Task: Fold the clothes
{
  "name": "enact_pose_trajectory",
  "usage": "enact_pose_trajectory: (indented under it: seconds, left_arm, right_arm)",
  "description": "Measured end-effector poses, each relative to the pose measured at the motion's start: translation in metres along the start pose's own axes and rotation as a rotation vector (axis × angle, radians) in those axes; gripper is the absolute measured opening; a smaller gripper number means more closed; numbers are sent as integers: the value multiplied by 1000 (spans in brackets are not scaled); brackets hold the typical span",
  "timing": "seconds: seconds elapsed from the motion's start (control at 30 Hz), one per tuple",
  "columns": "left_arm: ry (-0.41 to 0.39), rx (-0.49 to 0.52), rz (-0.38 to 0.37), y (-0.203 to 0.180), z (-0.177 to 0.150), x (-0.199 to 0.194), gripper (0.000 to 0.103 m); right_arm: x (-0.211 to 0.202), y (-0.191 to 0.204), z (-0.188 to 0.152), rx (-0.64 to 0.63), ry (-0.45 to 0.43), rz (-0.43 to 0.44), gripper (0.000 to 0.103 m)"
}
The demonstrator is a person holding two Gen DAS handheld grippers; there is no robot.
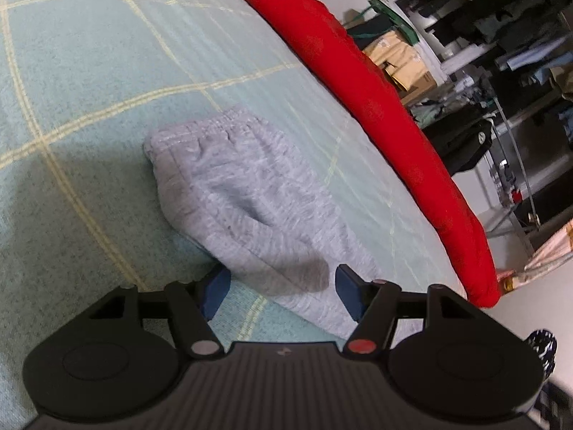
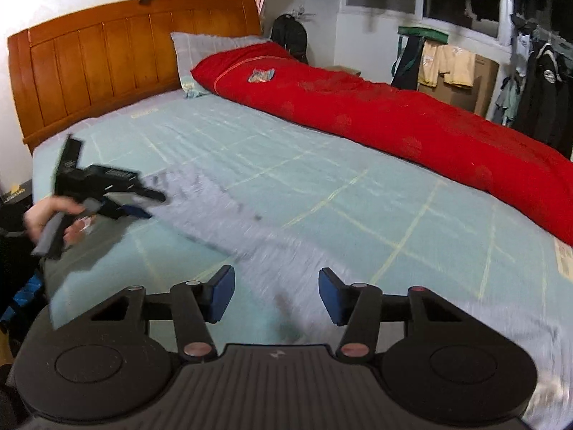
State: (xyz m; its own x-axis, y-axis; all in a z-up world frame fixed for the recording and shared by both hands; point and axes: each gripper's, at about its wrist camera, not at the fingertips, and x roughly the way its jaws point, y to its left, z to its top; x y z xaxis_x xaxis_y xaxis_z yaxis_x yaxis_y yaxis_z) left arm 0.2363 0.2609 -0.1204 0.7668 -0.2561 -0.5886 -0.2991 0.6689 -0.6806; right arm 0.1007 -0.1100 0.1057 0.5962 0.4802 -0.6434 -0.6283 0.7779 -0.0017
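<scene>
Grey sweatpants lie crumpled on the pale green checked bedsheet, elastic waistband at the far end. My left gripper is open, and a bulge of the grey fabric sits between its blue pads without being pinched. In the right wrist view the sweatpants are a blurred grey strip that runs from the left gripper, held in a hand at the bed's left edge, down to the lower right. My right gripper hangs open just above that fabric.
A long red quilt lies rolled along the far side of the bed, next to a pillow and the wooden headboard. Beyond the bed stand a cardboard box, hanging clothes and a backpack.
</scene>
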Motion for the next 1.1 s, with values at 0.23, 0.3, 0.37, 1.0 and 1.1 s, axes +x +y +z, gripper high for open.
enact_pose_trajectory:
  seconds: [0.23,0.3,0.37,1.0,1.1]
  left_arm:
    - [-3,94,-4,0,-6,-2,67]
    - [-10,119,-7,-1,-8,-3,67]
    - [-18,143,-10,-2,-10,-3,68]
    - [-45,181,-81,6,-12,-5,75]
    - [-49,161,-91,9,-10,-5,75]
  right_arm:
    - [108,-44,31,132,139,75,53]
    - [122,-40,24,170,185,156,38]
    - [130,-30,14,187,230,240,39]
    - [131,2,52,-109,260,207,45]
    - [168,-12,51,-59,289,235,44]
